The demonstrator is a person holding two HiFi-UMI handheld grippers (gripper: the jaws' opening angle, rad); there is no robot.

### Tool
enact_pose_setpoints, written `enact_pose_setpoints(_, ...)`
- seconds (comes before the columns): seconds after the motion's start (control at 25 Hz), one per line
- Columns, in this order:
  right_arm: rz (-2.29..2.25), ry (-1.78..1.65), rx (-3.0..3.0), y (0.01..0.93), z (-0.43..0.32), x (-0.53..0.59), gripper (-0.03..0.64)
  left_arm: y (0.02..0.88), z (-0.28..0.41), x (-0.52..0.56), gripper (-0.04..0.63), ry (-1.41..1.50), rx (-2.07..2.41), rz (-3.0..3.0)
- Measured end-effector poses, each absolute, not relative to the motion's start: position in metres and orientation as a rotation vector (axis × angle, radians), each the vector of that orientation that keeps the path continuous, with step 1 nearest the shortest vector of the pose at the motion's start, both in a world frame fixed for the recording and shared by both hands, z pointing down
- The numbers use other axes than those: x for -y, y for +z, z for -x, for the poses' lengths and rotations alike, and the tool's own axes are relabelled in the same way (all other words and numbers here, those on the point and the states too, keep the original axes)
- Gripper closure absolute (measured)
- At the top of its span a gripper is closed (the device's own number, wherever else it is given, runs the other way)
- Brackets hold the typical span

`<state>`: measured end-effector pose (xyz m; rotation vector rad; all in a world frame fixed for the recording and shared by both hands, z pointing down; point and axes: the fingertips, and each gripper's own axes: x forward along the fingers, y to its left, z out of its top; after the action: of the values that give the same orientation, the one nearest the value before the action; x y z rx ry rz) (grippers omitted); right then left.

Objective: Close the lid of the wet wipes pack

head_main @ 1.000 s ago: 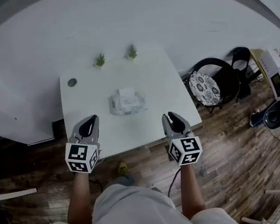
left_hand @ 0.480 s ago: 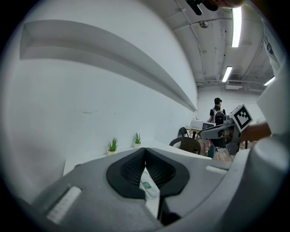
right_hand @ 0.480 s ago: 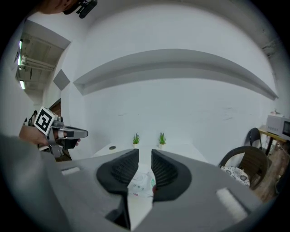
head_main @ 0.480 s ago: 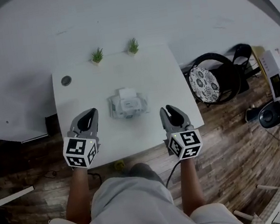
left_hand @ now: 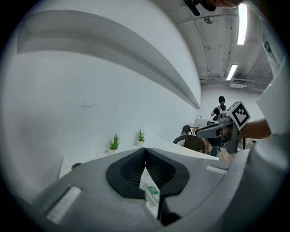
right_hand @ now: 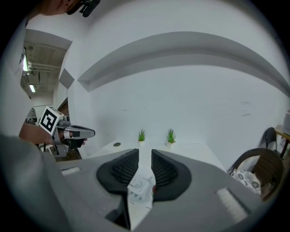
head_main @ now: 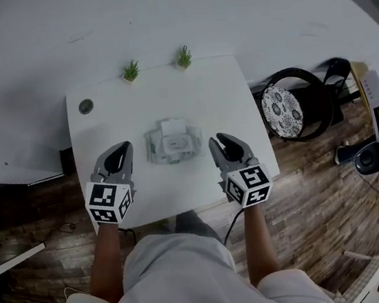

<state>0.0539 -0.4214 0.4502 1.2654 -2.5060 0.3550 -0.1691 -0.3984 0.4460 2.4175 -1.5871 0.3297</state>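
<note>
White wet wipes pack lay on table centre, lid up. Left gripper at 8 o'clock, jaws together; right gripper at 4, jaws narrowly apart. Green label showed in left gripper view, not head view.

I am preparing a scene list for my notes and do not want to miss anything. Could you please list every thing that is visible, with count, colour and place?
table: one, white, against the wall
wet wipes pack: one, white, middle of the table, lid appears open
plants: two, green, small pots at the table's far edge
round disc: one, dark, table's far left corner
chair: one, black with a patterned cushion, right of the table
floor: brown wood, around the table
left gripper: one, grey, left of the pack, jaws together, empty
right gripper: one, grey, right of the pack, jaws apart, empty
</note>
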Motion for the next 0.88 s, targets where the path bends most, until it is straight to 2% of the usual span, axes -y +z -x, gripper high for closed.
enact_pose_setpoints(0.88,-1.015,0.545,2.522,0.534,-0.033,0.522,0.525,0.527,0.162,0.486,0.588,0.445,1.614,-2.215)
